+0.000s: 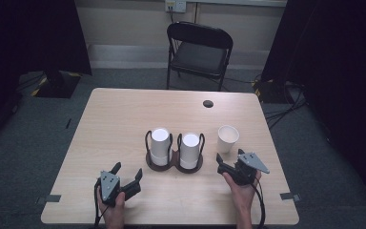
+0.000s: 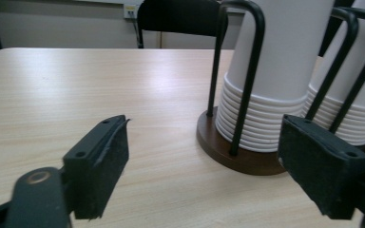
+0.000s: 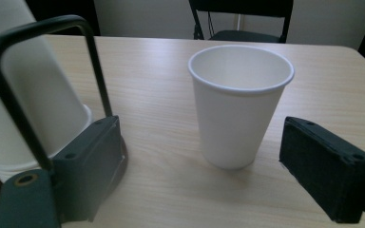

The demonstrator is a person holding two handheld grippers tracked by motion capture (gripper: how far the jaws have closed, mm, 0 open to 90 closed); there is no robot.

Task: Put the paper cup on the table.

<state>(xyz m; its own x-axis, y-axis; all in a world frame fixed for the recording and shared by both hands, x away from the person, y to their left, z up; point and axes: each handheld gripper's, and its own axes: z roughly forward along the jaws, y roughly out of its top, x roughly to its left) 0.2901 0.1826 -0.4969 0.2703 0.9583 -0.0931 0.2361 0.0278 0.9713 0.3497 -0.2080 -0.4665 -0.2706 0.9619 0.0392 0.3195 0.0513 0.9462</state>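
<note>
Table (image 1: pixel 114 114) layout, left to right: the left gripper (image 1: pixel 127 172), jaws wide and holding nothing, sits near the front edge; the dark holder (image 1: pixel 174 163) at the centre carries two stacks of upturned paper cups (image 1: pixel 160 145); a single upright cup (image 1: pixel 228 138) stands just to its right. The right gripper (image 1: pixel 228 159), jaws wide and holding nothing, points at this cup from the near side. The cup is probably light, thin-walled and easily crushed or tipped, so a gentle grasp across the middle of its wall (image 3: pixel 235 118) seems best.
</note>
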